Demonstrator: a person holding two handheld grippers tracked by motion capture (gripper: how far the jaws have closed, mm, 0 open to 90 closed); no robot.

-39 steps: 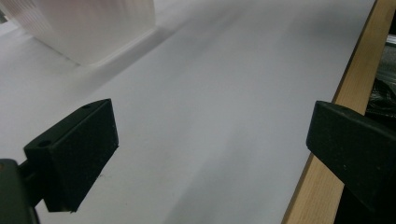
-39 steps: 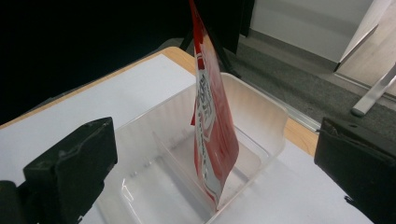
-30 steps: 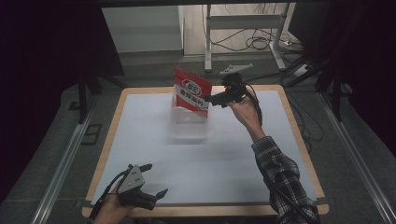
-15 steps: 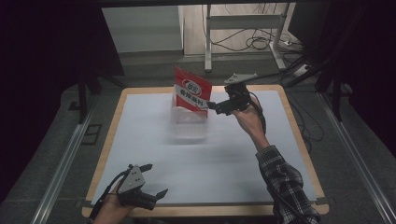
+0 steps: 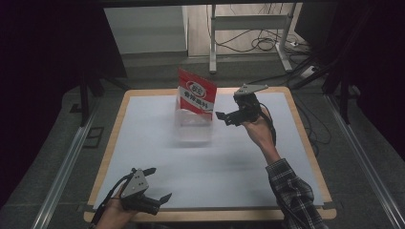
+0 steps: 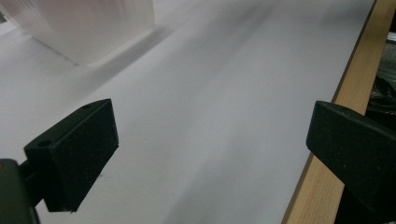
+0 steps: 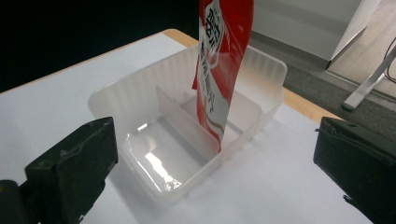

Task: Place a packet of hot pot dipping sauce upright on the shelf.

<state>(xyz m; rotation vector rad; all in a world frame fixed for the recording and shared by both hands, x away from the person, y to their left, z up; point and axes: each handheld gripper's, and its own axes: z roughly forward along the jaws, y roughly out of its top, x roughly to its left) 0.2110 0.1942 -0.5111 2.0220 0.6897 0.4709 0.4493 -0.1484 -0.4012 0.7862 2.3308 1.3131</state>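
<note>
Two compartments, split by a thin upright divider wall, make up the translucent white ribbed plastic bin (image 7: 187, 135) that sits toward the far middle of the surface. One holds a red and white glossy snack pouch (image 7: 223, 70), standing nearly upright on its bottom edge and leaning against the bin's far wall; the nearer compartment holds nothing that can be seen, only a glare on its floor. In the high view the pouch (image 5: 196, 95) rises well above the bin's rim (image 5: 191, 138).

On the pouch's face is a round white emblem with red characters above a white band with dark characters; the writing looks Chinese but is too small and too angled to read.

Both grippers are apart from the bin. The right gripper (image 5: 228, 116) is held above the surface just to the right of the pouch, its jaws spread wide and pointing at the bin with nothing between them. The left gripper (image 5: 154, 186) rests at the near left corner, jaws also wide and holding nothing; its own view shows a corner of the bin (image 6: 88, 28) well ahead.

A white sheet (image 5: 200, 162) covers the light wood-edged surface (image 5: 305, 143). Around it lie grey floor, metal rails, a stand's legs and loose cables in a dim room.
</note>
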